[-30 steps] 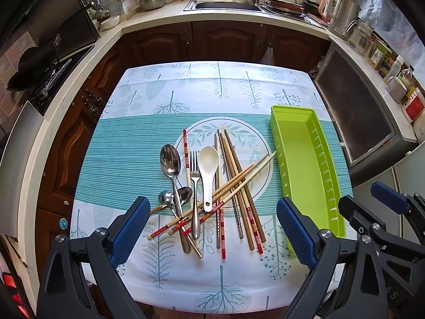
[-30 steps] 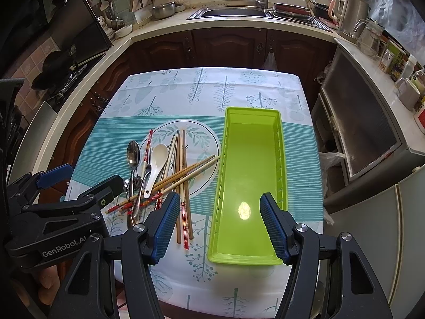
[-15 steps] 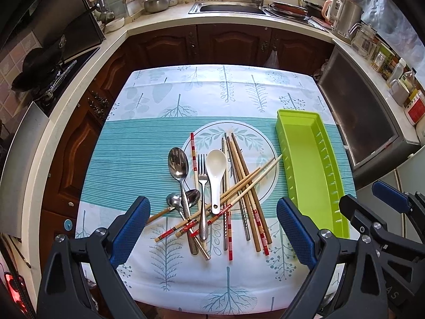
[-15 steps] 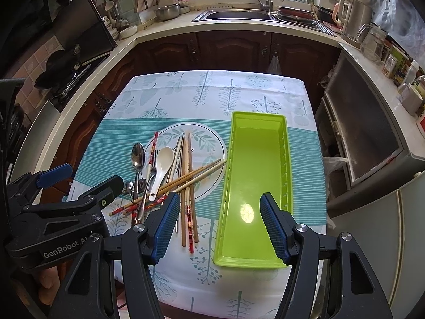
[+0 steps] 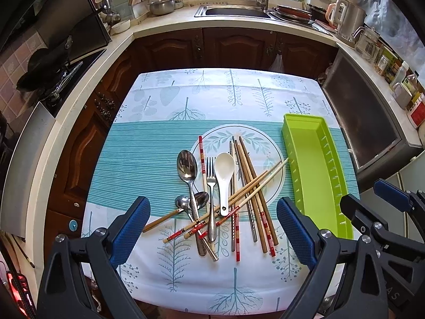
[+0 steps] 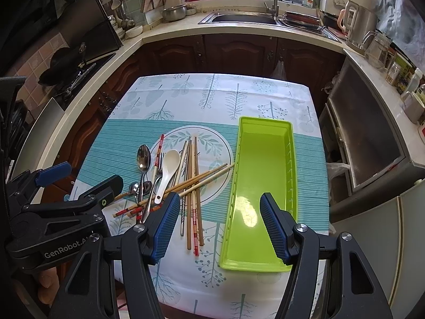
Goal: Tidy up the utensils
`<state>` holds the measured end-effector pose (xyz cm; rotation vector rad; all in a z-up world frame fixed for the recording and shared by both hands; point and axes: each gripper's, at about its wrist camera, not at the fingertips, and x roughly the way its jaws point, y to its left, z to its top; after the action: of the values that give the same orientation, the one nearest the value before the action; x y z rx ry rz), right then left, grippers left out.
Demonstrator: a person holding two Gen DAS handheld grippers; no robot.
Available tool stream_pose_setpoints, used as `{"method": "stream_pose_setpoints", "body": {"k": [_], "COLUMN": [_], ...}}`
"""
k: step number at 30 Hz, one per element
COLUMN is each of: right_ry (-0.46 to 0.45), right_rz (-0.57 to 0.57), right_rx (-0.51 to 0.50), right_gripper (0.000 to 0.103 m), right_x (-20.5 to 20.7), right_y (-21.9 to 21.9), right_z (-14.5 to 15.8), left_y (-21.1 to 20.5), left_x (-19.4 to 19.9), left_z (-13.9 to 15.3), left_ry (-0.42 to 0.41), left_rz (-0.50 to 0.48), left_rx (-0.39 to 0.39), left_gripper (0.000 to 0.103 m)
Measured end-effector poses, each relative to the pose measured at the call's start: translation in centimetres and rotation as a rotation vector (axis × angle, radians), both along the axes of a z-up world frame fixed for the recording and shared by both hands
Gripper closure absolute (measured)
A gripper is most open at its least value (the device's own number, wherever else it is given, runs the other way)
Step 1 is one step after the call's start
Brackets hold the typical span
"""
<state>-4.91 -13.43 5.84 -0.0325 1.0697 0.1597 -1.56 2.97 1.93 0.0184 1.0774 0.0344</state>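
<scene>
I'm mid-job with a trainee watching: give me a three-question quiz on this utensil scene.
1. True or false: the lime-green plastic tray already holds utensils.
2. Which lies between the steel fork and the wooden chopsticks? A) white ceramic soup spoon B) knife C) ladle
3. Fill in: both the left gripper and the right gripper are ____.

Key: 1 false; 2 A; 3 open.
</scene>
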Motion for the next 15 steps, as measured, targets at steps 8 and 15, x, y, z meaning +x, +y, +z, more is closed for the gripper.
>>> {"method": "stream_pose_setpoints", "body": {"k": [8, 15], "right_ry": [-0.007, -0.018], "right_rz": [0.011, 0.020], "right_rx": [0.000, -0.007], "right_gripper": [0.039, 0.039], "right_x": [0.12, 0.35], "right_y": [0.56, 1.01], "right_z": [0.25, 0.61], "left_y": [0.55, 0.77], "left_x": [0.02, 0.30], "left_z": [0.39, 0.57], "left_ry": [-0.009, -0.014], "left_rz": [0.004, 0.003], "left_rx": [0.009, 0.012], "left_gripper": [0.008, 0.008]}}
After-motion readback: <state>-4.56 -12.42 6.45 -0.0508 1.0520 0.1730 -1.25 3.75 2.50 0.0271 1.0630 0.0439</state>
